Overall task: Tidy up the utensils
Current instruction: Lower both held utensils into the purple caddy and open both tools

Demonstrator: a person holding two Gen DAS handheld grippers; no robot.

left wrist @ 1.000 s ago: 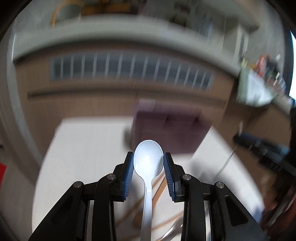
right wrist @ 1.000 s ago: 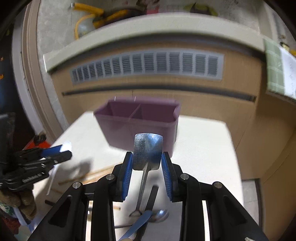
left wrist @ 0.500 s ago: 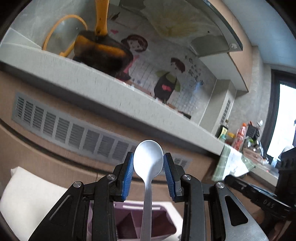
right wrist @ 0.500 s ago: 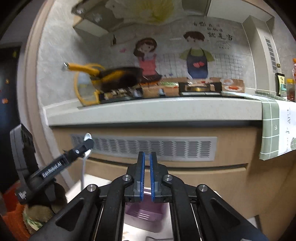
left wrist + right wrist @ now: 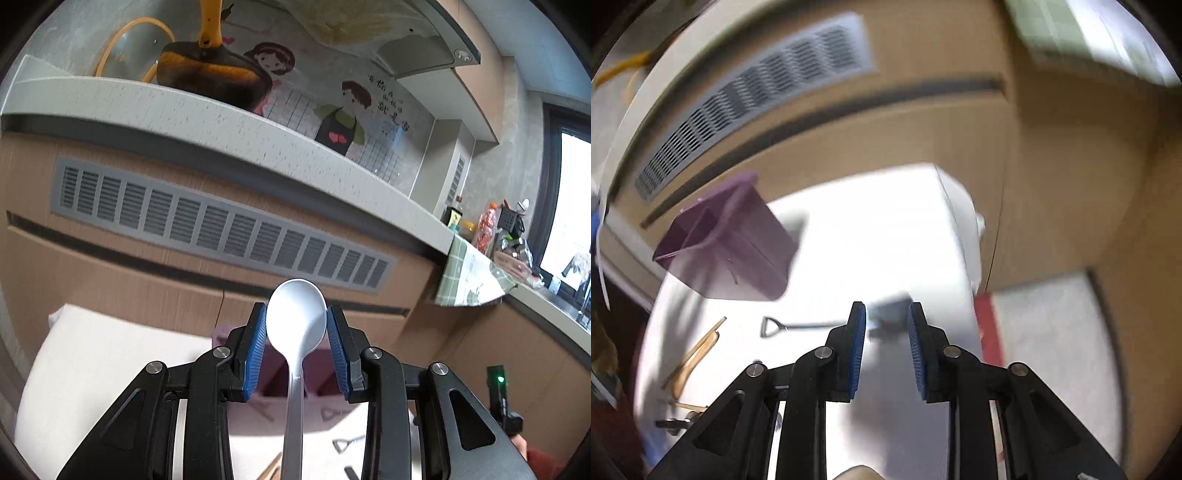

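Observation:
My left gripper (image 5: 296, 311) is shut on the bowl of a pale spoon (image 5: 297, 332), whose handle runs down between the fingers. The purple divided organizer (image 5: 275, 376) is mostly hidden behind those fingers. In the blurred right wrist view the organizer (image 5: 727, 247) stands at the table's far left. My right gripper (image 5: 886, 312) points down at the white table (image 5: 879, 229), its jaws opening with nothing between them. A metal shovel-shaped spoon (image 5: 812, 325) lies flat on the table just beyond its fingertips.
Wooden chopsticks (image 5: 696, 354) and other small utensils lie on the table's left part. The table's right edge (image 5: 971, 266) drops to the floor and a red mat (image 5: 988, 332). A wooden counter front with a grey vent (image 5: 221, 225) rises behind the table.
The right gripper held a shovel spoon, then stood shut and empty pointing at the counter, and now points down at the table with jaws apart. The left gripper keeps the pale spoon, tilted upward.

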